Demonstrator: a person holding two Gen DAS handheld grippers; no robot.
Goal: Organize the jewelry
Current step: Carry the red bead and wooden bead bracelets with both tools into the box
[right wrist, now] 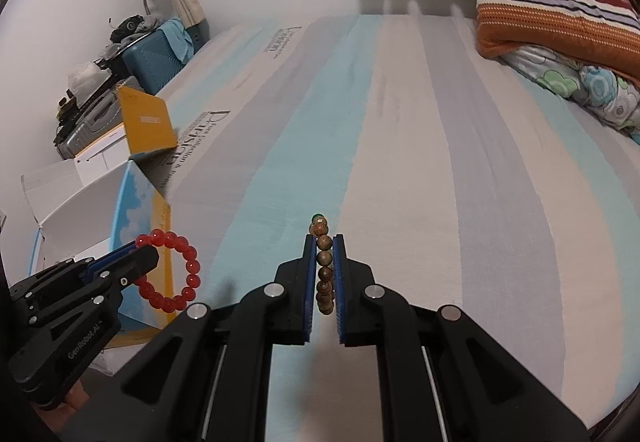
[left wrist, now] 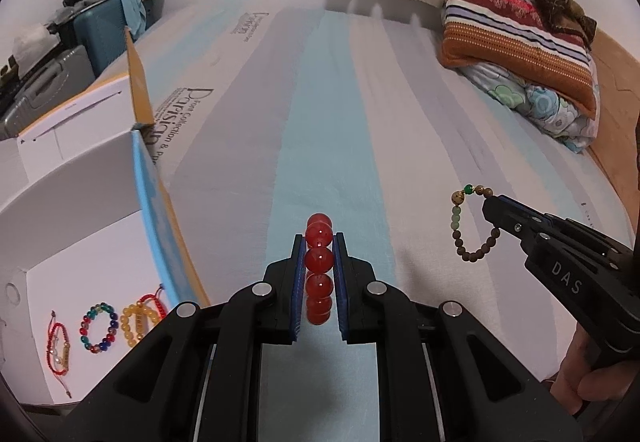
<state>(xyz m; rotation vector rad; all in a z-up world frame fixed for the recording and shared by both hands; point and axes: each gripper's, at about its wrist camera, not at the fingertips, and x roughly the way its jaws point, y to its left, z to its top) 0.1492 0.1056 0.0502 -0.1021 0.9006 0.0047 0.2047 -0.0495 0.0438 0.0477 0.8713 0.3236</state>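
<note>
Lying at the far left, an open cardboard box [left wrist: 80, 202] with smooth white inner walls and a blue-and-yellow printed outside sits on the bed. On its flat white floor three pieces rest in a row: a thin red cord bracelet [left wrist: 58, 346] with a small metal bar, a ring of glossy mixed-colour glass beads [left wrist: 98, 327], and a loop of waxy yellow beads [left wrist: 138, 320] touching a red braided cord.

Beside the box, the left gripper [left wrist: 319, 242] has its black jaws drawn narrow, the ribbed blue pads pinching a red bead bracelet [left wrist: 319, 262]. The beads are large, round and translucent, with a polished shine. In the right wrist view this bracelet hangs as a full circle from the gripper tip, clear of the bed and in front of the box's outer wall.

Under both tools stretches the bedsheet [left wrist: 340, 122], a matte woven cloth in broad stripes of pale blue, grey and cream.

Further right, the right gripper [right wrist: 325, 242] is likewise closed down tight on a wooden bead bracelet [right wrist: 325, 266]. Its beads are small, brown and grained, with a few pale green stone beads and one dark green bead along one side. It dangles in a loose loop above the sheet.

At the far right edge, a folded stack of bedding [left wrist: 520, 54] sits on the mattress: a striped plush blanket over a floral quilt.
</note>
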